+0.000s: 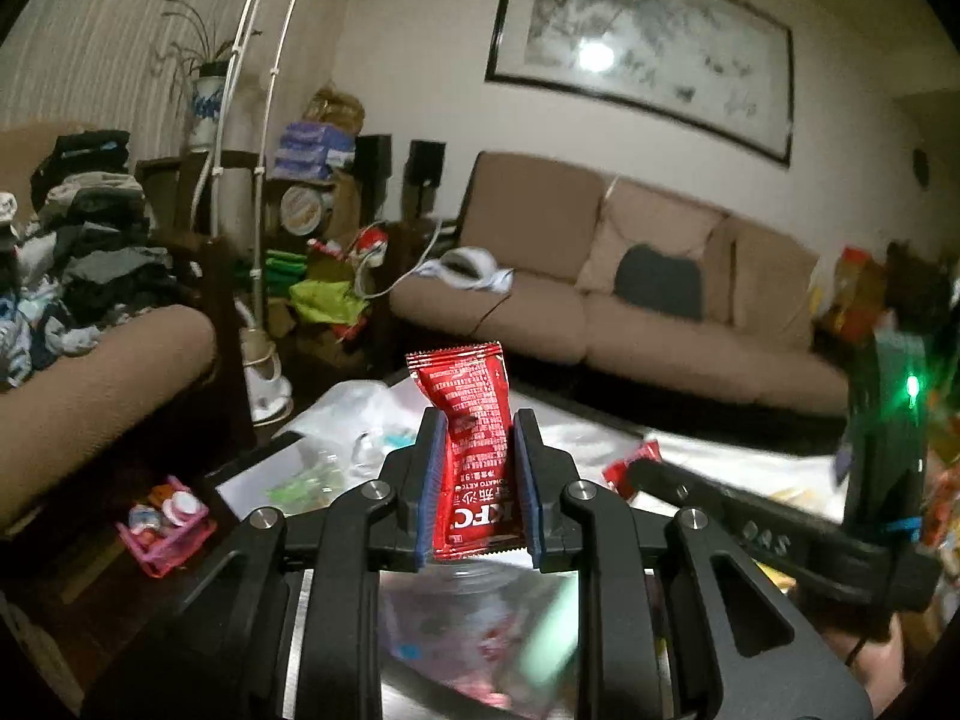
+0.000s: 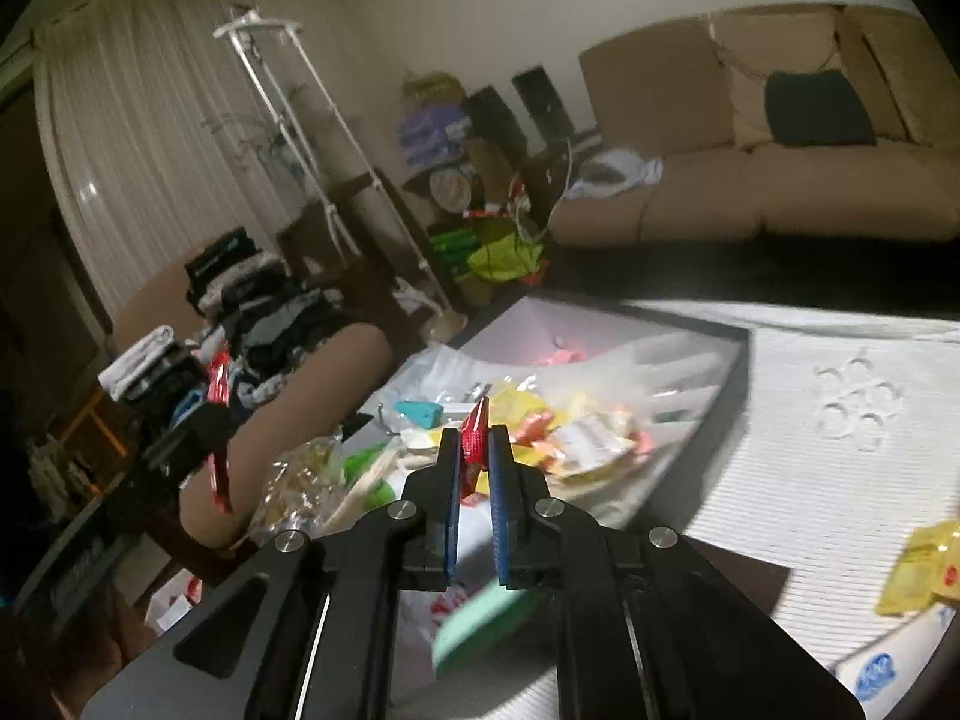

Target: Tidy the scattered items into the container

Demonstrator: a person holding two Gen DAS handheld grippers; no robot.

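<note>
Above the white table, the left gripper pinches a red ketchup packet upright, while the right gripper squeezes another red packet over the scattered sachets.

Dim room: tan sofa, framed painting, white curtains.
</note>
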